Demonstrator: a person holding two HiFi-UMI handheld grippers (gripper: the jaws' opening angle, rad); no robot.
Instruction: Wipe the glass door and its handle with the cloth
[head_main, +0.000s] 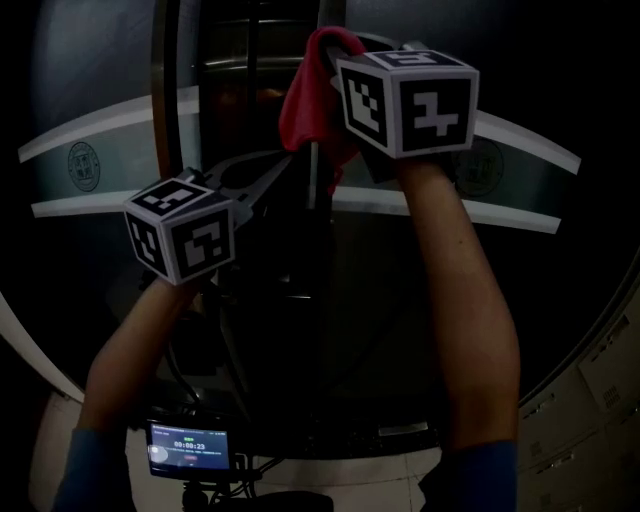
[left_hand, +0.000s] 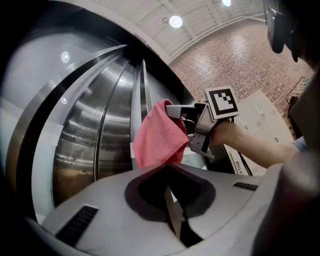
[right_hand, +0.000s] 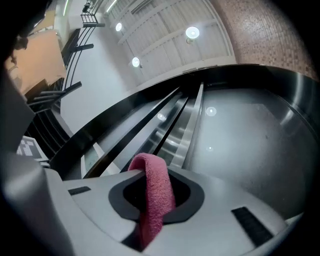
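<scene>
Right gripper is clamped on the red cloth, held high against the glass door beside the handle, which runs vertically. Left gripper, jaws together with nothing between, sits below-left. Right gripper is nearer; stroke should follow the bar.

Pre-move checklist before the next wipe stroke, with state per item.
1. Cloth clamped in right gripper: ok, jaws shut on it.
2. Left gripper free: ok, jaws together, nothing between them.
3. Left gripper out of the stroke path: probably not ok, it points at the cloth's lower edge from close by.
4. Cloth touching glass door: cannot tell.
5. Handle identified: cannot tell, several vertical metal bars and the head view is too dark.
</scene>
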